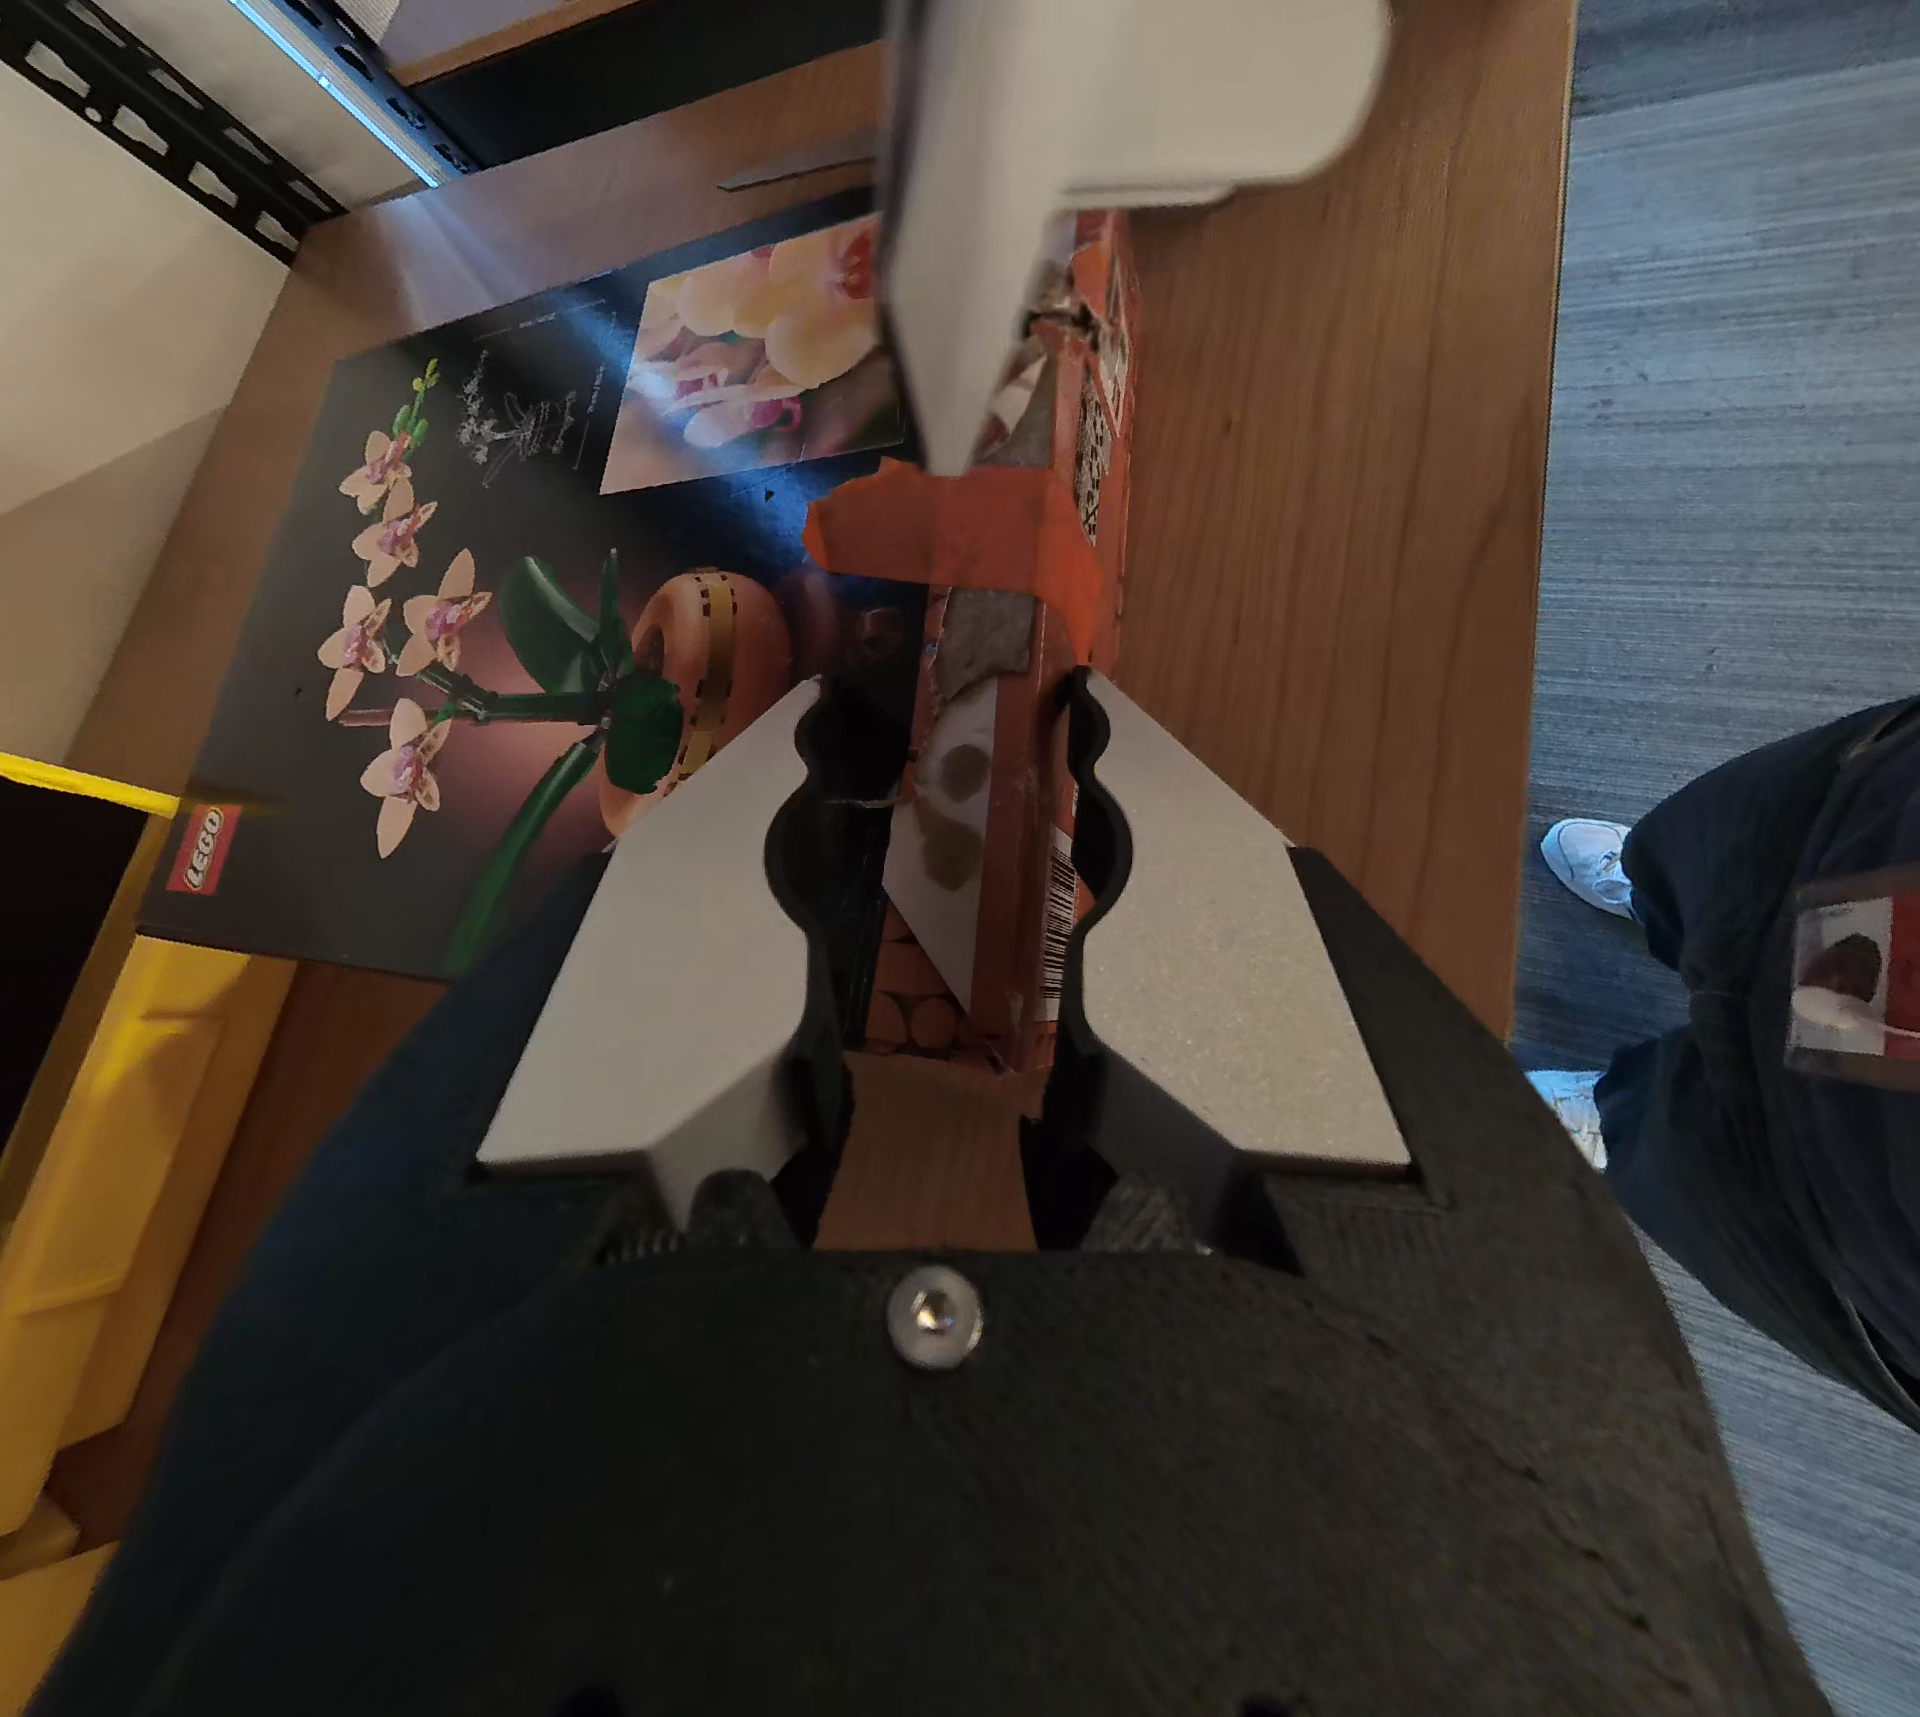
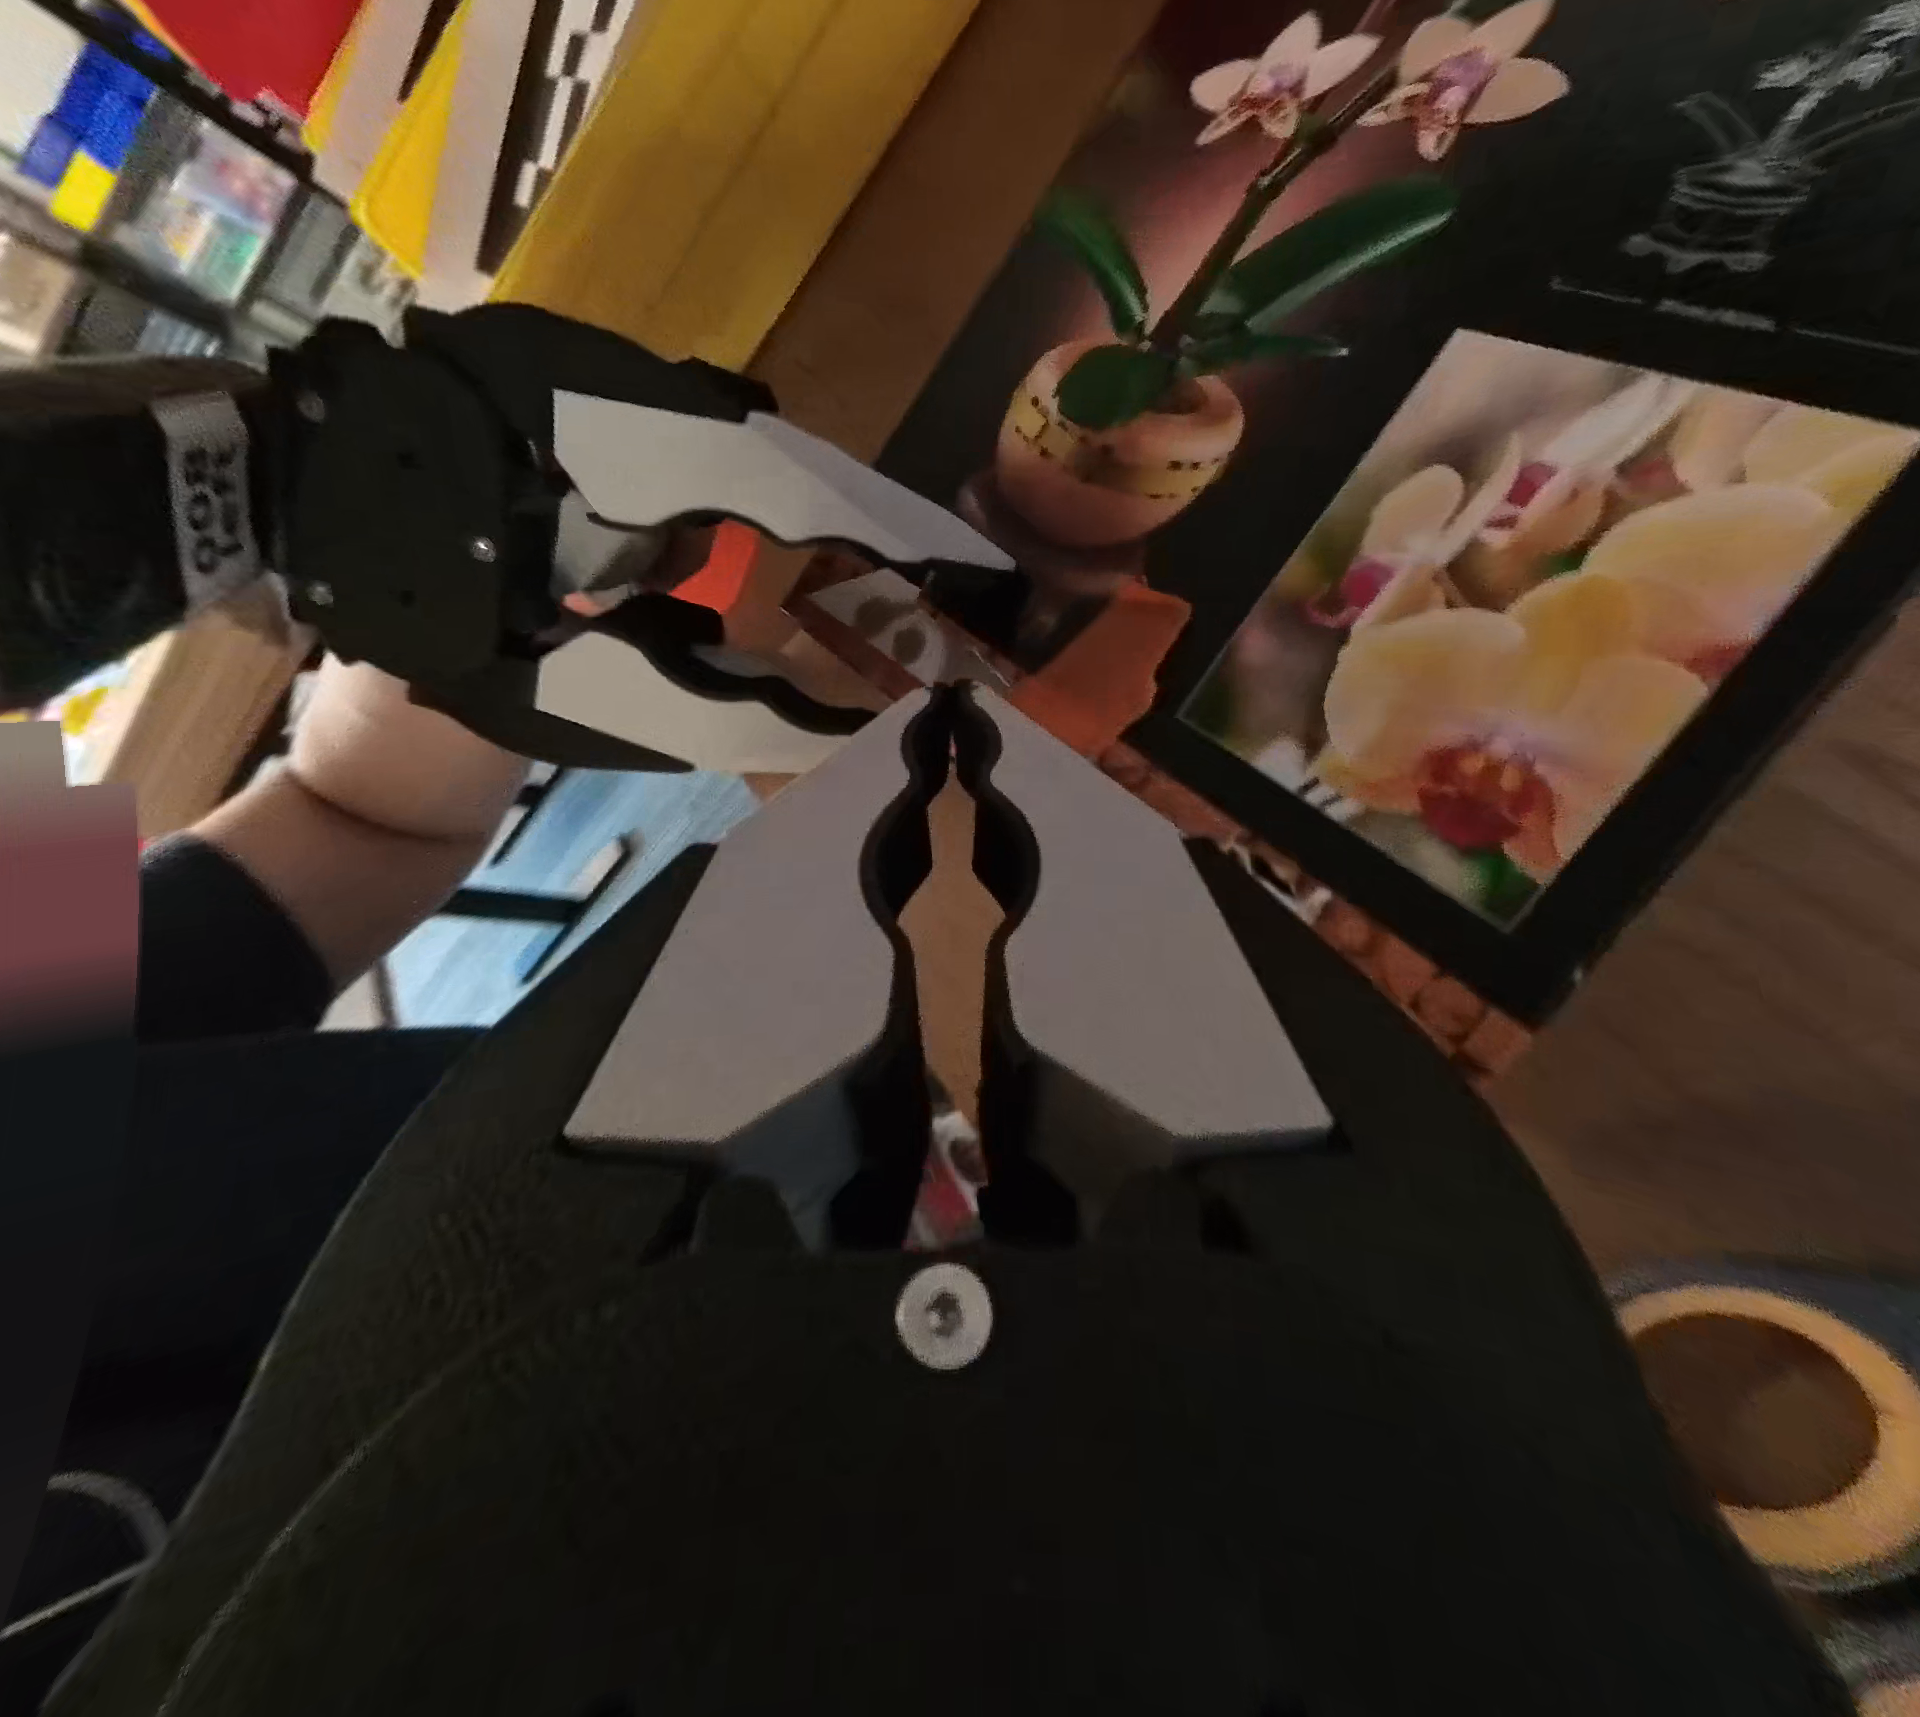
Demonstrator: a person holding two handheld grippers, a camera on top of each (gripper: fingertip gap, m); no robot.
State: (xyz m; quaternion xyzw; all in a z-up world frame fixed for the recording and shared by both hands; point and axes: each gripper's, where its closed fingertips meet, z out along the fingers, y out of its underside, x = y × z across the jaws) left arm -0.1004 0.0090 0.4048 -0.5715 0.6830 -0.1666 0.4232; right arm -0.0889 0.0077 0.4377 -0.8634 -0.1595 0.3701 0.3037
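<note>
A flat black toy box [image 1: 499, 628], printed with pink orchids in a tan pot and a close-up photo of yellow blooms, lies face up on a wooden table [image 1: 1330, 524], its orange end flap torn and partly covered by a strip of orange tape [image 1: 956, 540]. The left gripper [image 1: 940, 691] straddles that end with its grey fingers [image 1: 675, 919] parted on either side of the box edge, though whether they press it cannot be told. The right gripper [image 2: 951, 701] has its tips pinched together at the torn flap by the tape, and a yellow bin [image 1: 94, 1148] stands beside the box, its contents out of sight.
</note>
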